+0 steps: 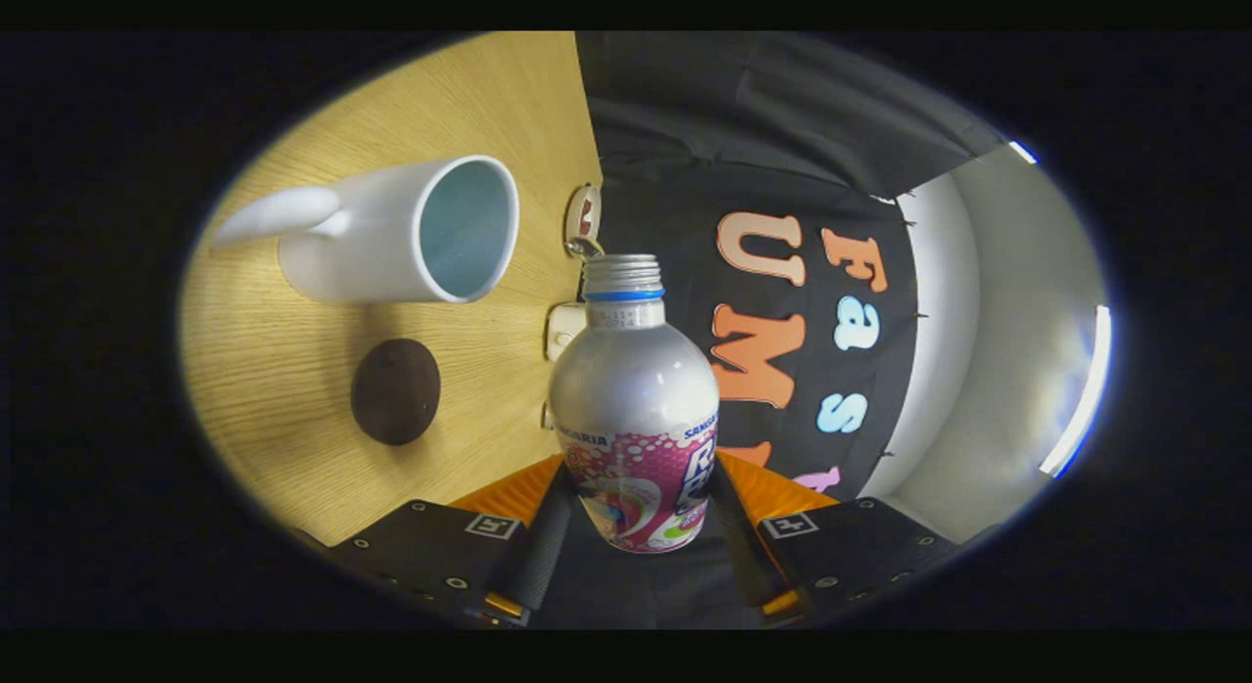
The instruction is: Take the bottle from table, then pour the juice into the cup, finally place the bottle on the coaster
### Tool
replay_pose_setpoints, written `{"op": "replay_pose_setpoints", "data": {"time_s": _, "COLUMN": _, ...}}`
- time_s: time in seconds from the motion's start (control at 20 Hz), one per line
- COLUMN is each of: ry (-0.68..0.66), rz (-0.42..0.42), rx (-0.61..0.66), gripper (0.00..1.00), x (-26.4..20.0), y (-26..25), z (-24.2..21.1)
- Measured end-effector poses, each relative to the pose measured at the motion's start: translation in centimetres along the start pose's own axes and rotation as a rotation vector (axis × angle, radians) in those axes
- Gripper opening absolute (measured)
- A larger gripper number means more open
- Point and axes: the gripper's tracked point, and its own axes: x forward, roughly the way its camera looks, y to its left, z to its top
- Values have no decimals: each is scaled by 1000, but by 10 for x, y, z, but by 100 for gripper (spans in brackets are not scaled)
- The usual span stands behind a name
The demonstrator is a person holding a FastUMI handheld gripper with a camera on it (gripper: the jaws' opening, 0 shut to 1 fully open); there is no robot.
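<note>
A silver bottle [634, 399] with a pink label and an open threaded neck sits between my two fingers, and my gripper [636, 507] is shut on its lower body. The whole view is rolled, so the wooden table [293, 370] stands to the left of the bottle. On the table a white cup [391, 233] with a pale blue inside shows its mouth toward the bottle's neck, a gap apart from it. A round dark brown coaster [395, 390] lies on the wood below the cup, left of the bottle.
Small white fittings [565, 329] and a round one [583, 216] sit at the table's far edge by the black cloth wall. A pale wall [1007, 350] curves beyond the cloth on the right.
</note>
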Motion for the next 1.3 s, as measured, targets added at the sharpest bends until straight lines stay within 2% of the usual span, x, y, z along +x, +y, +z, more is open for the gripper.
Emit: {"op": "replay_pose_setpoints", "data": {"time_s": 1.3, "ry": -7, "rz": -1, "rx": -124, "gripper": 74, "x": 2, "y": -10, "z": -3}}
